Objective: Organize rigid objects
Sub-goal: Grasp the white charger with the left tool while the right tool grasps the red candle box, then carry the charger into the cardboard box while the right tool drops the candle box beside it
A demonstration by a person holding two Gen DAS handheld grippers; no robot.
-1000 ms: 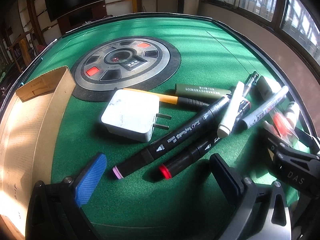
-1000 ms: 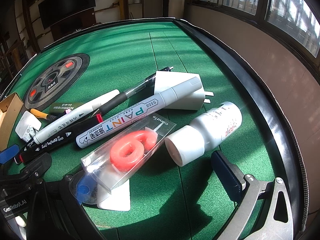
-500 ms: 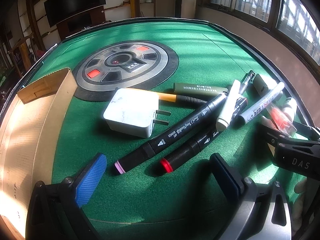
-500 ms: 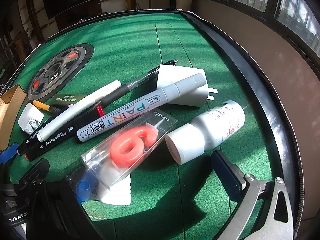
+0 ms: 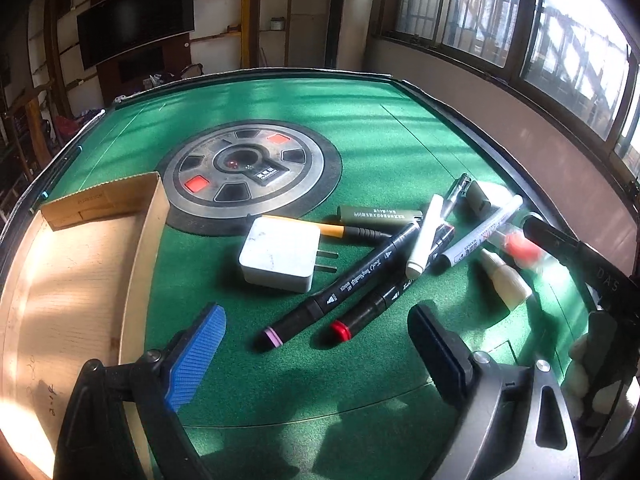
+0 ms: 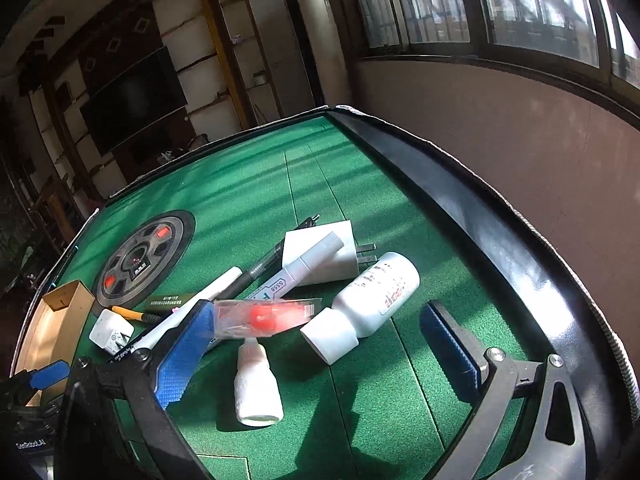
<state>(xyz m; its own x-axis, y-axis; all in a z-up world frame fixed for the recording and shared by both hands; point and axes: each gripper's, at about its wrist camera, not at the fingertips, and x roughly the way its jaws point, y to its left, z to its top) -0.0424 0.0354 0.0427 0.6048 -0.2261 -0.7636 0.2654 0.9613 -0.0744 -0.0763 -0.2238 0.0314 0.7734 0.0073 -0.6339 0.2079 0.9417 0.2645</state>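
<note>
Left wrist view: the left gripper (image 5: 316, 344) is hanging over the green table (image 5: 280, 108) with nothing between its fingers.
Left jaws: they are standing wide apart and have just been closing a little, with only bare felt under them.
Cardboard box (image 5: 80, 264): it is sitting at the left edge of the table, just beside the left gripper.
White charger (image 5: 280, 256): it is lying flat near the box, with its prongs pointing at the pens.
Black markers: the purple-tipped marker (image 5: 340, 284) and the red-tipped marker (image 5: 384, 300) are lying side by side just past the left jaws.
Right wrist view: the right gripper (image 6: 316, 344) is standing wide open; the clear candle packet (image 6: 264, 316) is leaning against its left blue pad (image 6: 184, 352), and the other finger is well apart from it.
Candle packet: it is holding a red candle and lying across the paint marker (image 6: 304, 268).
Big white bottle (image 6: 368, 300): it is lying on its side between the right fingers, touching neither.
Small white bottle (image 6: 256, 388): it is lying below the packet.
Second white charger (image 6: 324, 256): it is lying behind the paint marker.
</note>
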